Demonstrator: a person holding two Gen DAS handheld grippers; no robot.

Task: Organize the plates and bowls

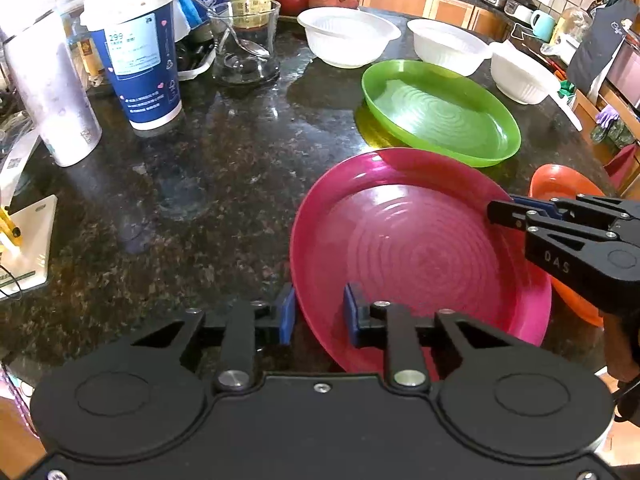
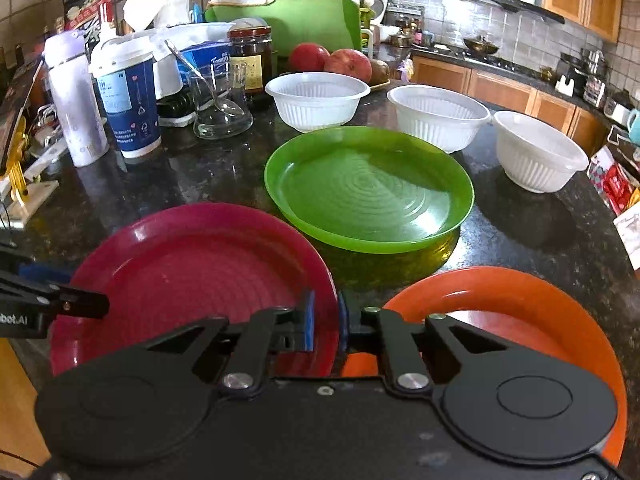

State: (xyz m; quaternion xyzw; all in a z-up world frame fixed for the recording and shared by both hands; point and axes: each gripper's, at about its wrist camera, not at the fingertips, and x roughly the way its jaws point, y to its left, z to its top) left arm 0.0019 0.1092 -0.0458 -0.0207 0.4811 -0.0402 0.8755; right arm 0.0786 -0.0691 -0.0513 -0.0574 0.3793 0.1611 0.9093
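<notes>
A magenta plate (image 1: 416,248) sits near the counter's front edge, also in the right wrist view (image 2: 192,272). My left gripper (image 1: 318,314) is open, its blue pads straddling the plate's near-left rim. My right gripper (image 2: 325,322) is shut on the magenta plate's right rim; it shows at the right of the left wrist view (image 1: 500,214). An orange plate (image 2: 512,320) lies right of the magenta one, partly under my right gripper. A green plate (image 2: 368,188) lies behind. Three white bowls (image 2: 318,98) (image 2: 440,116) (image 2: 536,152) stand in a row at the back.
At the back left stand a blue paper cup (image 2: 128,100), a white bottle (image 2: 76,100), a glass beaker with a spoon (image 2: 218,100), a jar (image 2: 250,60) and red fruit (image 2: 332,60). The dark granite counter (image 1: 192,184) drops off at the right and front.
</notes>
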